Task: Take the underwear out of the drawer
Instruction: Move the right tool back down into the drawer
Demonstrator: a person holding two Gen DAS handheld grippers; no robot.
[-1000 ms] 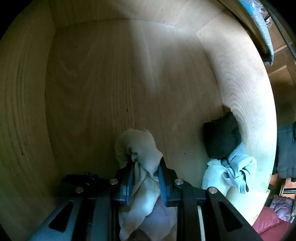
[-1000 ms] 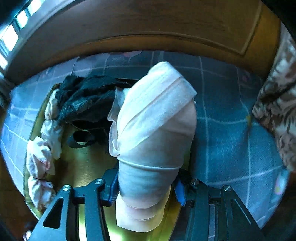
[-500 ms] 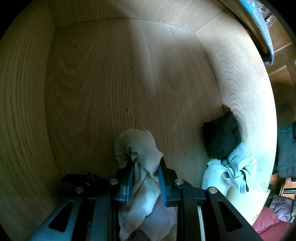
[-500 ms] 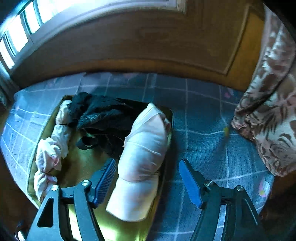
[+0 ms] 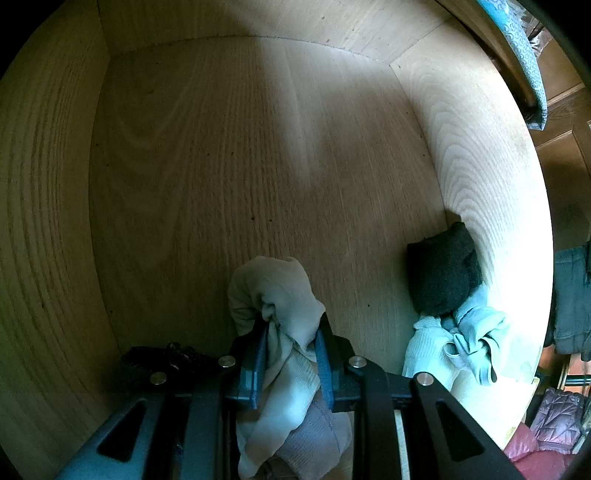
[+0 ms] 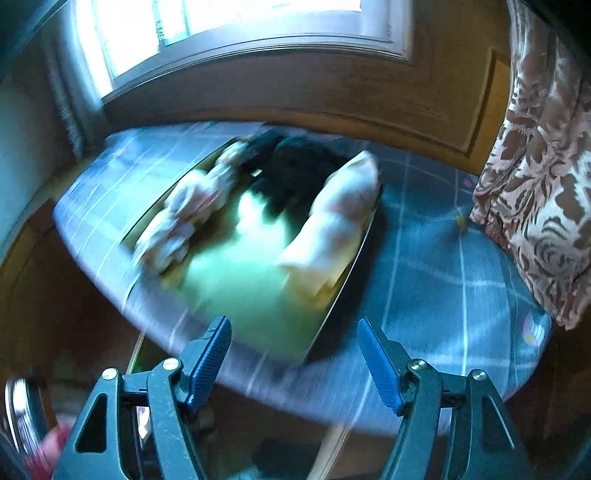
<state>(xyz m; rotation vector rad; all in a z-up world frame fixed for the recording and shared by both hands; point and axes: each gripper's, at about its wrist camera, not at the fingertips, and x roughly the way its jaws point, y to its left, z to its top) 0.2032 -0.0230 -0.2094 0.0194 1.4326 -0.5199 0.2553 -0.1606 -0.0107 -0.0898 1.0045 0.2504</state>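
In the left wrist view, my left gripper (image 5: 290,325) is shut on a pale beige piece of underwear (image 5: 280,295) inside the wooden drawer (image 5: 221,147), near its front. The cloth bunches above the fingers and hangs down between them. A dark rolled item (image 5: 441,273) and a light blue garment (image 5: 469,336) lie in the drawer's right corner. A black item (image 5: 162,356) lies at the front left. In the right wrist view, my right gripper (image 6: 293,325) is open and empty, above and back from a tray (image 6: 332,295) that holds a pale pink folded garment (image 6: 332,221), black cloth (image 6: 295,170) and white rolled pieces (image 6: 192,214).
The tray rests on a blue checked cloth surface (image 6: 443,277) below a window (image 6: 221,29) and wood panelling. A patterned brown curtain (image 6: 546,147) hangs at the right. Beyond the drawer's right side are dark hanging clothes (image 5: 569,295) and a red padded item (image 5: 543,450).
My right gripper let go of the pale pink garment onto the tray, opened, and pulled back and up; its view is now blurred by motion. The left gripper has barely moved.
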